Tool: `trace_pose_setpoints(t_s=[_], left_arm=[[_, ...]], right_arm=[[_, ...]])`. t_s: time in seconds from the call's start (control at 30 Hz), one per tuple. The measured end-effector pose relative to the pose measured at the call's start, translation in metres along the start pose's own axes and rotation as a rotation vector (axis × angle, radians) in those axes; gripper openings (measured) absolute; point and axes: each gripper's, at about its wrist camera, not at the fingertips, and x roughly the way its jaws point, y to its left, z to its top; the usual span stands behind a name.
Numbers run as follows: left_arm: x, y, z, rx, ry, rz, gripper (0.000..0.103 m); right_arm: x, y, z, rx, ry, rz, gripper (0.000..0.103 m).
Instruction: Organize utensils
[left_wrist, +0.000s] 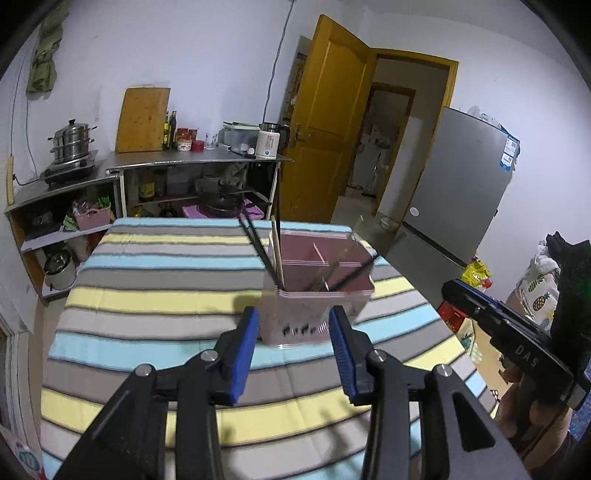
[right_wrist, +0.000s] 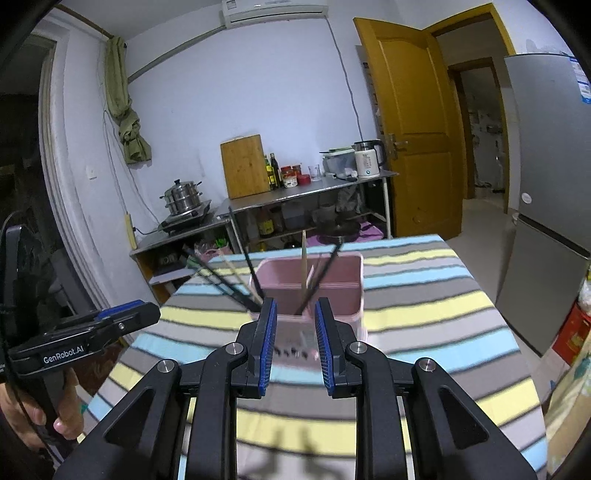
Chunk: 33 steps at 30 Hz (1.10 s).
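Ahead, I see the worktop (left_wrist: 147, 295) under a cloth striped in blue, yellow, grey and white, filling most of both wrist views. Beyond it stand a grey fridge (left_wrist: 461, 184), an open yellow door (left_wrist: 325, 122) and a steel shelf unit (left_wrist: 192, 158) carrying a wooden cutting board (left_wrist: 142, 120), a steamer pot (left_wrist: 72, 142) and a white kettle (left_wrist: 267, 142).

On the cloth, near the far edge of the worktop, stands a pink box (left_wrist: 314, 288) with a divider inside. Chopsticks (left_wrist: 258, 251) lean in it: dark ones and pale wooden ones at its left side, more dark ones slanting toward the right.

My left tool (left_wrist: 293, 350) sits just short of the box, its 2 blue pads (left_wrist: 243, 350) spread apart with nothing between them. My right tool (right_wrist: 293, 347) lines up on the box's near wall, its blue pads (right_wrist: 267, 343) parted more narrowly and likewise empty. Each tool shows at the edge of the other's view, held by a hand (right_wrist: 48, 413).
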Motion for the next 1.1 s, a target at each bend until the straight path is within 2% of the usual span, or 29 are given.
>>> trace_pose_setpoints(t_s=[0.47,0.9,1.1], left_arm=[[-0.034,-0.020,-0.079,0.028,0.021,0.042,0.045],[-0.047,-0.029,-0.110,0.045,0.023,0.071,0.046],[-0.046,-0.032,-0.114,0.049,0.025,0.076,0.046]], right_arm=[[-0.050,0.019,-0.070,-0.044,0.048,-0.010,0.022],[-0.060,0.023,-0.106,-0.042,0.101,-0.016,0.022],[-0.061,0.023,-0.111,-0.052,0.110,-0.025,0.022]])
